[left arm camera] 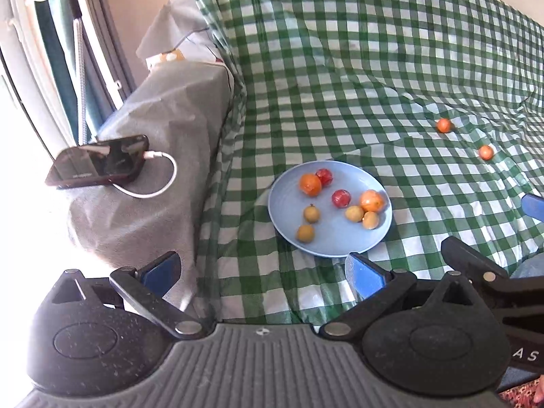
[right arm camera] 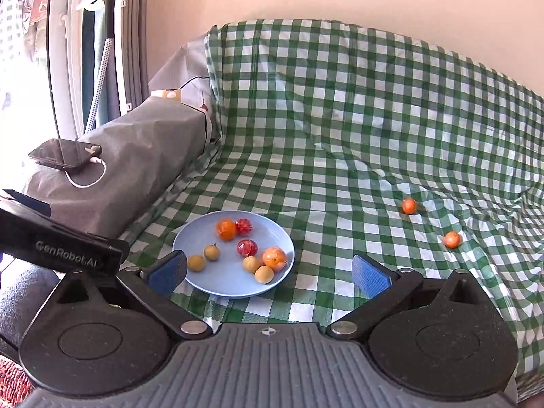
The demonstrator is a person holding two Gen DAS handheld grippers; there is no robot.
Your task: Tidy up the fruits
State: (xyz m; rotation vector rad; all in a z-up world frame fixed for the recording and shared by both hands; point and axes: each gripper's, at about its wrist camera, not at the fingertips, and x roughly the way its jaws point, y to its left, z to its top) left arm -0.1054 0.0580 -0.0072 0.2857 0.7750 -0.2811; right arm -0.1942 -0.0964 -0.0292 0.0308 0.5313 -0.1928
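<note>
With both jaws spread wide and nothing between them: left gripper (left arm camera: pixel 265 272), right gripper (right arm camera: pixel 268 268). Two small orange fruits (right arm camera: pixel 409 206) loose at right of frame, well apart from blue plate (right arm camera: pixel 190 238). Probably light, round, roll-prone, bruisable; best pinched gently across the middle.

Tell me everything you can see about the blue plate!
The blue plate is round, pale blue and shallow, with a smooth raised rim; it looks like plastic. It lies flat on the green-and-white checked cloth, near a grey covered armrest. Eight small fruits lie on it: two orange ones, two red ones and four yellowish-brown ones. Neither gripper touches it; both hang open in front of it. Two more orange fruits lie off it, on the cloth.
</note>
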